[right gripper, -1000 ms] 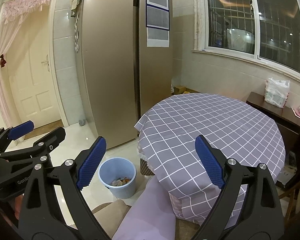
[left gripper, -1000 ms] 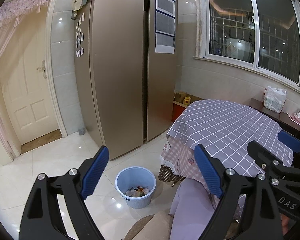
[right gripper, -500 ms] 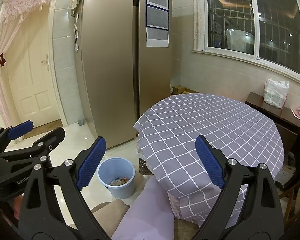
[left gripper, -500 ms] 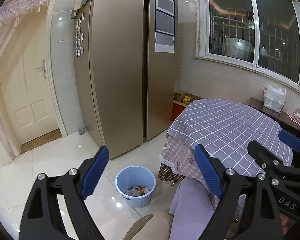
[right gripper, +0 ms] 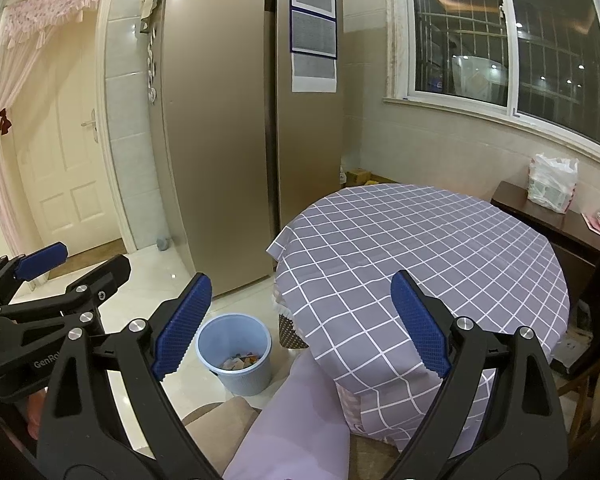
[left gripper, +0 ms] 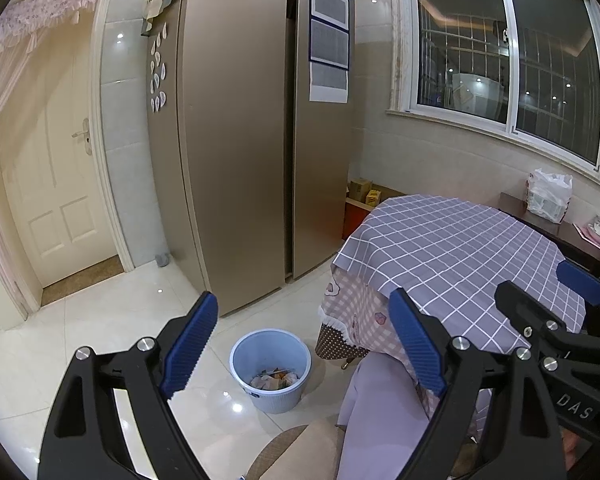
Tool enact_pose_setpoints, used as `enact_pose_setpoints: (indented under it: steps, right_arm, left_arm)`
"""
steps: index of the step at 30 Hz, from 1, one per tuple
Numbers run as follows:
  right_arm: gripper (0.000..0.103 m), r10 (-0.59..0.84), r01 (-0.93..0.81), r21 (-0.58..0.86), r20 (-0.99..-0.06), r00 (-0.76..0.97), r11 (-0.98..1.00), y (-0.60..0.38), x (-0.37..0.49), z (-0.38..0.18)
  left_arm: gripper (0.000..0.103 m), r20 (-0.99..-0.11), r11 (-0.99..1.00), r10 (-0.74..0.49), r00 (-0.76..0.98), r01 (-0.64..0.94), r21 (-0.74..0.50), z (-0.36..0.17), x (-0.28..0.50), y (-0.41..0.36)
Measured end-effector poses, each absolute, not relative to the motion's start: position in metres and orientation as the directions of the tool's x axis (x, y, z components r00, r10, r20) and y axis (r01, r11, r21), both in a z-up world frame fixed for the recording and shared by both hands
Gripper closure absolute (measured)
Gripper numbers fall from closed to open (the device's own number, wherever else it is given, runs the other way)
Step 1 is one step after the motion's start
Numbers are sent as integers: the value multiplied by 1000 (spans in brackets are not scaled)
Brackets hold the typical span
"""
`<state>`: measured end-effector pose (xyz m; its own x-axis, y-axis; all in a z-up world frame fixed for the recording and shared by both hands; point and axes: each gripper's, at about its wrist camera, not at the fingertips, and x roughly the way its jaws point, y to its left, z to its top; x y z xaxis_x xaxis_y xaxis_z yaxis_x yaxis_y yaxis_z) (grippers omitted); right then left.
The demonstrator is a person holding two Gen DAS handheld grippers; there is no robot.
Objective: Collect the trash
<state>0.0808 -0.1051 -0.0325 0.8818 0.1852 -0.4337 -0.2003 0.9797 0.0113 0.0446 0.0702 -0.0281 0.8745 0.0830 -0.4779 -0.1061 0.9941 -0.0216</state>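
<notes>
On the glossy white floor tiles, between fridge and table, stands a pale blue plastic bin, round, ribbed low on its wall, open at the top, upright; holds a shallow heap of crumpled trash at its bottom: whitish paper scraps and orange-brown wrappers, too small to tell further, filling only the lowest part and well below the rim; seen again from the right wrist, same bin with the same scraps inside. Just right of the bin, a round table draped in a grey-lilac cloth with white grid lines, over a pink checked under-cloth with a frilled hem, its top bare. Behind, a tall bronze two-door fridge with printed sheets stuck on its right door. Beyond the table, on a dark wooden sideboard, sits a white plastic bag, knotted at the top, contents not readable. Left gripper spread wide, blue pads apart, nothing between them, framing the bin from above. Right gripper likewise released and gripping nothing, over the table edge. Lilac sleeve or trouser fabric low in both views
</notes>
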Motion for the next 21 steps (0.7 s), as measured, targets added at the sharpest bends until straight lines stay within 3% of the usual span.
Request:
enact_pose_setpoints:
  steps: [21]
  right_arm:
    - [13, 181, -195, 11, -428, 885, 981, -105, 79, -34]
  left_arm:
    - [17, -477, 994, 88, 874, -111, -20, -27, 42, 73]
